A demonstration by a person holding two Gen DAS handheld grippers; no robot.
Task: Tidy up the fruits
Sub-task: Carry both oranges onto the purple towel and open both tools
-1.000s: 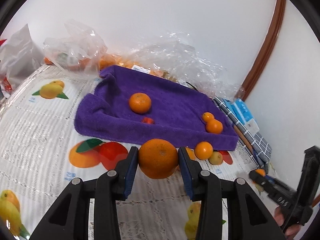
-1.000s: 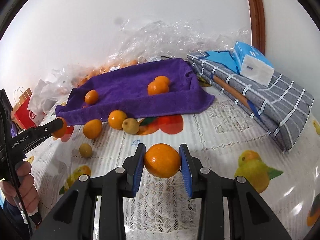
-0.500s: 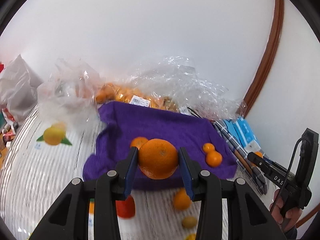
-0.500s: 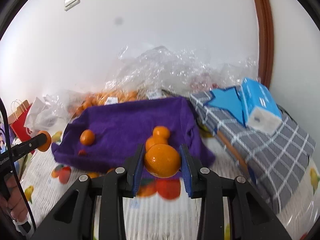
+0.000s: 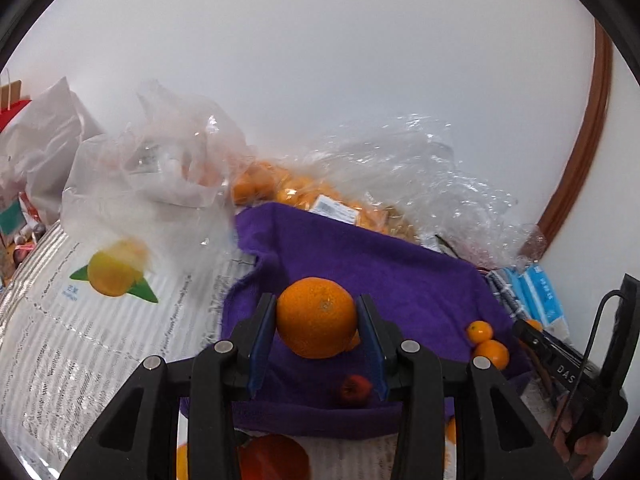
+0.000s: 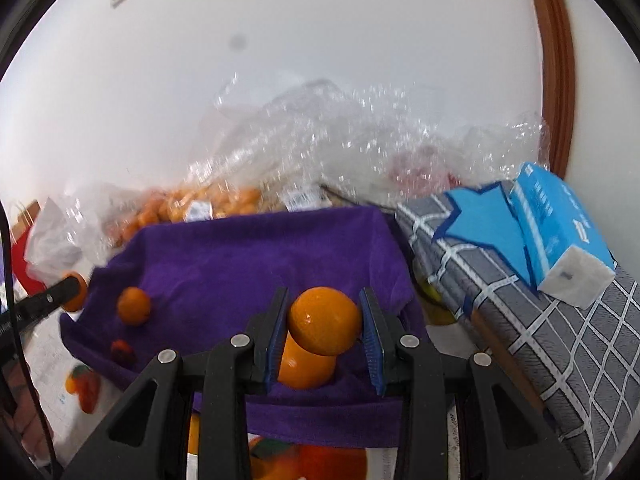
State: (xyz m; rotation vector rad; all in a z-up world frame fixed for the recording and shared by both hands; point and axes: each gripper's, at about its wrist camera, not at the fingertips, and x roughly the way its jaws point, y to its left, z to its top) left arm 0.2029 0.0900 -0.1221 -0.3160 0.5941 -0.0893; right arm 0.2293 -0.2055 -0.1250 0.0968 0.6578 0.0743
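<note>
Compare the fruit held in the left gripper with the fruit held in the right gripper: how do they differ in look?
The left orange has a dull, pebbled skin with a navel spot facing the camera; the right orange looks smooth and glossy. The left orange looks rounder and fills its jaws more. Both are clamped between blue pads above the purple towel.

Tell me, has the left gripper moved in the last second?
Yes. The left gripper, shut on an orange, has moved forward from the tablecloth to over the purple towel.

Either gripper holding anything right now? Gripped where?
Both. The left gripper pinches a large orange across its widest part; the right gripper pinches a smaller orange the same way. Both hang over the purple towel.
</note>
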